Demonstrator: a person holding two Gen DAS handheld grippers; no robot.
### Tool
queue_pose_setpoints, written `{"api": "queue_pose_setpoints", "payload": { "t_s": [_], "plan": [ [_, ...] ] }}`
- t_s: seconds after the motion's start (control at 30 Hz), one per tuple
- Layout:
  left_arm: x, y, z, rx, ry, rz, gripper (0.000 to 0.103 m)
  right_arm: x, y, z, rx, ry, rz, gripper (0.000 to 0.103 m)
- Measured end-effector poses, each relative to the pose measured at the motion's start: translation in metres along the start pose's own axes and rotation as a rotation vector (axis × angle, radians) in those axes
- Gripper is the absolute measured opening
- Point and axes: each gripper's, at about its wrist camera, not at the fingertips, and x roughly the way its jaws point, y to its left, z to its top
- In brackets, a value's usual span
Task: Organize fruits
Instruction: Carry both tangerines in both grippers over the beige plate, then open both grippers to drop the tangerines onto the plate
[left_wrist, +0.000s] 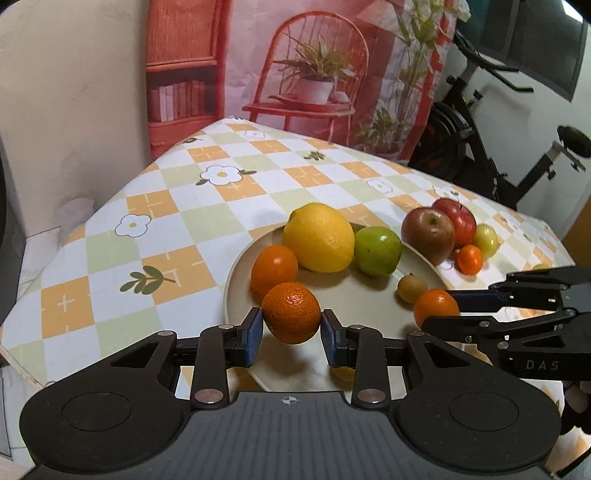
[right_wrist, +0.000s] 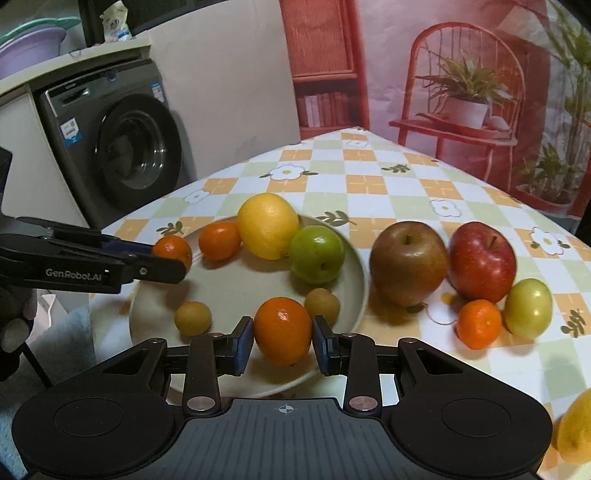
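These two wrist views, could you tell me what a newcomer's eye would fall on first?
Each gripper is clamped on a small orange mandarin over the round beige plate: the left gripper holds a dimpled mandarin, the right gripper a smoother mandarin. Next comes the big yellow lemon at the plate's far side, touching a green apple. Two large red apples stand on the checked tablecloth right of the plate.
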Motion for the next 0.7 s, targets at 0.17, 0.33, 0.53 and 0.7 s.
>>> {"api": "queue_pose_setpoints", "payload": {
  "t_s": [0.17,0.33,0.53,0.7],
  "plan": [
    [0.011,0.004,0.0,0.006,0.034,0.001,0.036,0.008,0.012,-0.001,-0.031,0.028,0.023,0.031],
    [0.012,0.005,-0.004,-0.007,0.035,-0.001,0.036,0.012,0.017,-0.004,-0.048,0.048,0.025,0.031],
    [0.009,0.005,-0.005,-0.024,0.026,0.005,0.038,0.011,0.019,-0.005,-0.052,0.042,0.019,0.032],
    [0.001,0.007,-0.004,-0.085,-0.025,0.012,0.038,-0.001,0.015,-0.009,-0.036,-0.019,0.007,0.039]
  ]
}}
